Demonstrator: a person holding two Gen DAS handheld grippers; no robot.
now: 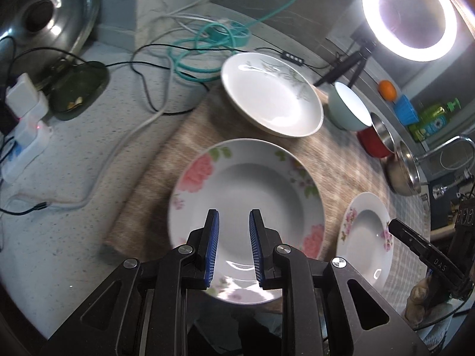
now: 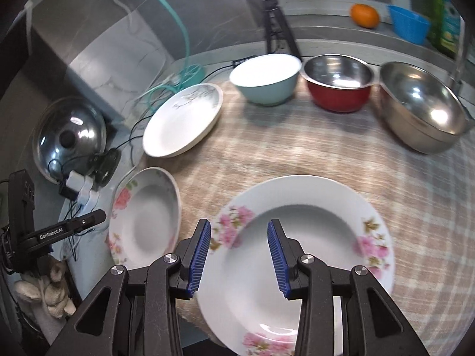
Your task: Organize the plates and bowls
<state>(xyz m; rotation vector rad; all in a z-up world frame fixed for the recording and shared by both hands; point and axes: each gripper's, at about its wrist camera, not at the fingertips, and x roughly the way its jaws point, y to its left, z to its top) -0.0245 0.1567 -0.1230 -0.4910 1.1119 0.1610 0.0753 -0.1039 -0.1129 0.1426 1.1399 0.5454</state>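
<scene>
The left tool (image 1: 233, 222) hangs with its jaws spread and nothing between them, right over the near rim of a rose-patterned plate (image 1: 246, 195); the right tool (image 2: 239, 231) is likewise spread and empty above a second flowered plate (image 2: 297, 252), whose near edge overhangs the cloth toward the camera. Each plate lies directly ahead of and below its own tool, so either hand is equally close to its own. Beyond them, a plain white plate (image 2: 184, 118) with a grey sprig sits toward the back left, making three plates. Along the far edge of the tabletop (image 2: 297, 148) stand three bowls (teal (image 2: 264, 89), red (image 2: 338, 95), steel (image 2: 421, 109)), close together in a row.
</scene>
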